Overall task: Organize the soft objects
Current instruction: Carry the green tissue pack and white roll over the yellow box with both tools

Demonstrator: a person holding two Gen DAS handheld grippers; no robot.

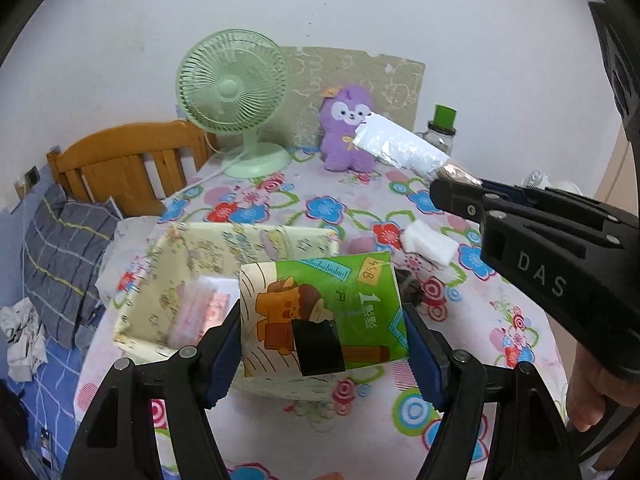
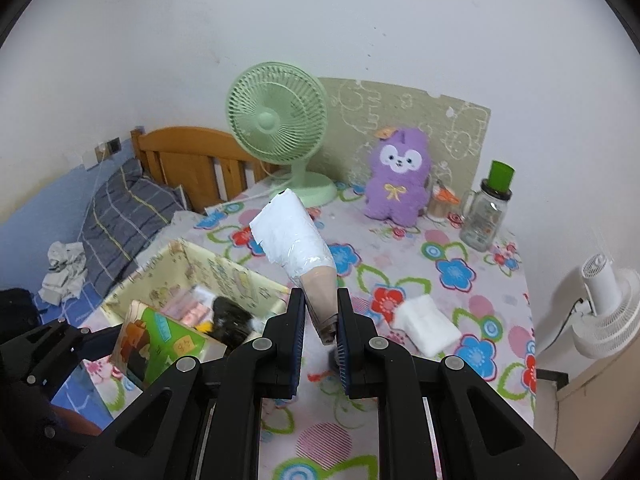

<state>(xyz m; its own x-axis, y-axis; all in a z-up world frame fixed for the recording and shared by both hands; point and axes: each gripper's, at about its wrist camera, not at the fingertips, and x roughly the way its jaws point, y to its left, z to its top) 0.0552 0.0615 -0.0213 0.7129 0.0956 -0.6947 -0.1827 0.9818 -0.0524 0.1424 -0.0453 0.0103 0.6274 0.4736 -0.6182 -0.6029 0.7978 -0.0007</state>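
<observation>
Glossy plastic film wraps the tissue pack (image 1: 324, 312); fuzzy purple plush toy (image 2: 398, 178) at upper right; matt green plastic fan (image 2: 278, 120); varnished wooden headboard (image 1: 120, 160).

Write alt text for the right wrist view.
The right gripper holds a white plastic-wrapped packet between its fingers, raised over a floral tablecloth. At lower left, the left gripper holds a green tissue pack beside a yellow fabric box; a purple plush toy sits behind.

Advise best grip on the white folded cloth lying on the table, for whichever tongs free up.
Take the white folded cloth across its shorter width, coming down from above. It lies flat on the floral tablecloth with clear space around it; it looks thick and soft, so the pads should bite the long edges.
</observation>
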